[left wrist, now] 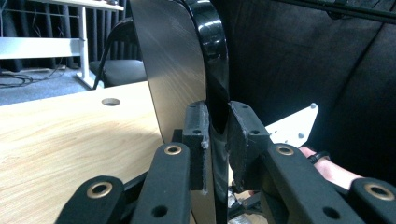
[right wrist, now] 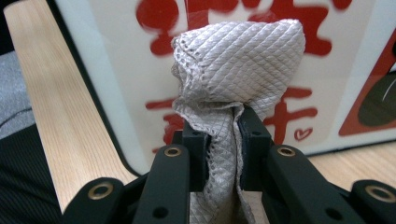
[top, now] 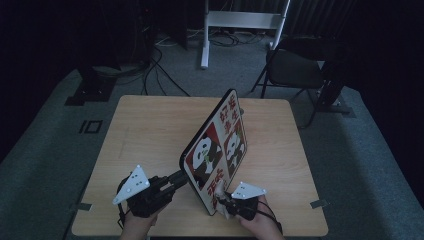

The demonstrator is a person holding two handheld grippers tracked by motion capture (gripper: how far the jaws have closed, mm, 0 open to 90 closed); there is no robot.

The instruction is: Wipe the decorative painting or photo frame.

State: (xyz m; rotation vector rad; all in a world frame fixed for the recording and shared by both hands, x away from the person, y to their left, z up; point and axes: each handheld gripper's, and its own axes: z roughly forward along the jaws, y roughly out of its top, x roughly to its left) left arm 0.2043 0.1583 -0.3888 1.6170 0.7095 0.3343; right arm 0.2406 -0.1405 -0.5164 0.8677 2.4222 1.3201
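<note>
Your left gripper (top: 179, 177) clamps the panda tray's (top: 216, 150) black rim at 7 o'clock, holding it upright on the table (top: 150, 130); your right gripper (top: 226, 202), at 5 o'clock, pinches a grey cloth (right wrist: 233, 65) against the tray's face.

Both matte black two-jaw tongs are built alike — the left tongs (top: 179, 176) and the right tongs (top: 226, 202) each have jointed black links set with brass-ringed rivet holes, ending in squared black pads with worn, pale edges. Each carries a grey three-cornered plate dotted with small dark screws. A black cable loops over the right hand (top: 261, 221) — a dark band rings one finger.
</note>
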